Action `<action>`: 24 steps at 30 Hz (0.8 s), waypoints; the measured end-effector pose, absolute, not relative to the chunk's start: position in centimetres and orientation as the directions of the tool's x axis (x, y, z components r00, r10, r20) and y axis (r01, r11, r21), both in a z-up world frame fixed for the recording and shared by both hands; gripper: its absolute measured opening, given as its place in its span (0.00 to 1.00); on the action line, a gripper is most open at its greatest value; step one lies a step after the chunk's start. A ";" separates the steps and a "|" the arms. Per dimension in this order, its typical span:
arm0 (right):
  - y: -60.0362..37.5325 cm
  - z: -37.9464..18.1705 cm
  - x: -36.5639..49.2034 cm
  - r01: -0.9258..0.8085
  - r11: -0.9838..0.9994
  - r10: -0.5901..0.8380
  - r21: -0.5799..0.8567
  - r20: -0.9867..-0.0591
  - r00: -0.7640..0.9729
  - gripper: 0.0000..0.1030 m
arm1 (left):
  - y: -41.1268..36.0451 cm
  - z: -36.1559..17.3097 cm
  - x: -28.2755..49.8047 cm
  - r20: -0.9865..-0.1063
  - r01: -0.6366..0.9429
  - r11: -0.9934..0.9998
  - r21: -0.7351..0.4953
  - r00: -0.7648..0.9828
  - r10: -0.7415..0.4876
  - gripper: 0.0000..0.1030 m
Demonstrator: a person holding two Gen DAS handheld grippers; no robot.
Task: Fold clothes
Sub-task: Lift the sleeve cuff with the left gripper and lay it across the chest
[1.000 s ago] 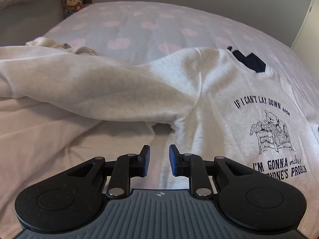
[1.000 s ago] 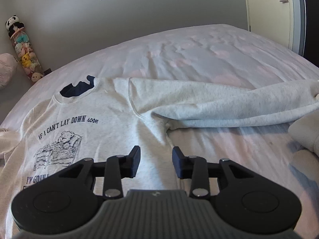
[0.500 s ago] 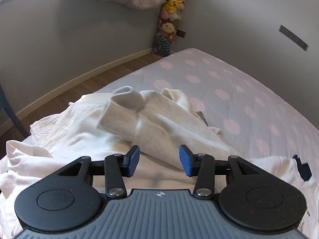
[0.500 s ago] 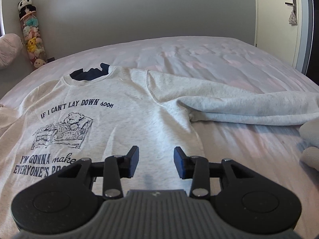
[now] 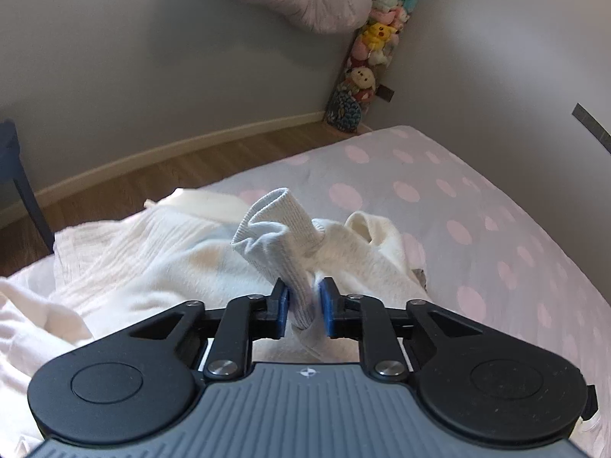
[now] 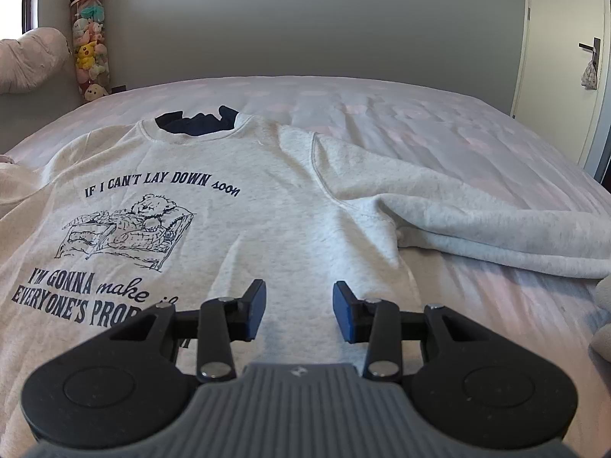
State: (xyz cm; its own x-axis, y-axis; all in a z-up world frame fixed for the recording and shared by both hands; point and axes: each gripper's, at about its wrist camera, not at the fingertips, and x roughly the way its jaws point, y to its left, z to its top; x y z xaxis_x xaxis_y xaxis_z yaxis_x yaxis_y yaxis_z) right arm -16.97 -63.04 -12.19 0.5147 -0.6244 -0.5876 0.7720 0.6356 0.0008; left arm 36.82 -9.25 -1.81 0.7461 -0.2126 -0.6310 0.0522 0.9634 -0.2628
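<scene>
Now pinched: ribbed sleeve cuff (image 5: pixel 278 229) clamped between pads of left gripper (image 5: pixel 304 307), jaws just closed onto it, cuff end sticking up and away past the tips. Rest of that sleeve running back toward the near right, over a cream garment pile (image 5: pixel 126 252) at the left edge of the polka-dot bed (image 5: pixel 477 198). Grey printed sweatshirt (image 6: pixel 244 206) lying flat, front up, collar far, hem near, long axis near-to-far. Body lies to the right of the held cuff, so likely fold direction is rightward across the chest print. Right gripper (image 6: pixel 299 307) parted, empty, hovering over the near right part of the body. Other sleeve (image 6: pixel 477 221) stretched out right, well apart from its tips. Left hand already on the cuff; right hand nearer the right sleeve.
</scene>
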 end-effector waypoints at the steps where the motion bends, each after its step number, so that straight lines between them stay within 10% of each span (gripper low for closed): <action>1: -63.1 -12.2 -17.0 0.774 0.634 -0.624 0.008 -0.585 0.518 0.41 | -10.0 -0.6 36.4 -0.609 0.080 0.963 -0.258 0.760 -0.227 0.10; 13: -63.8 -11.0 -19.3 0.801 0.588 -0.640 0.116 -0.539 0.547 0.41 | -25.0 15.1 28.1 -0.366 0.486 0.847 -0.215 0.764 -0.532 0.07; 24: -65.2 -10.7 -21.2 0.807 0.549 -0.650 0.219 -0.496 0.577 0.41 | -46.4 11.2 18.5 -0.438 0.766 0.627 -0.140 0.520 -0.733 0.07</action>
State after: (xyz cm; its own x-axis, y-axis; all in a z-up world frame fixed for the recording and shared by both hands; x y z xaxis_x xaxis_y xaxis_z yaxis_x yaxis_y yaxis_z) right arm -21.22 -65.17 -10.68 0.5766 -0.6496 -0.4955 0.8066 0.5491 0.2188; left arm 18.46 -46.40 11.21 0.5198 -0.7333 -0.4382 0.7665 0.6269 -0.1398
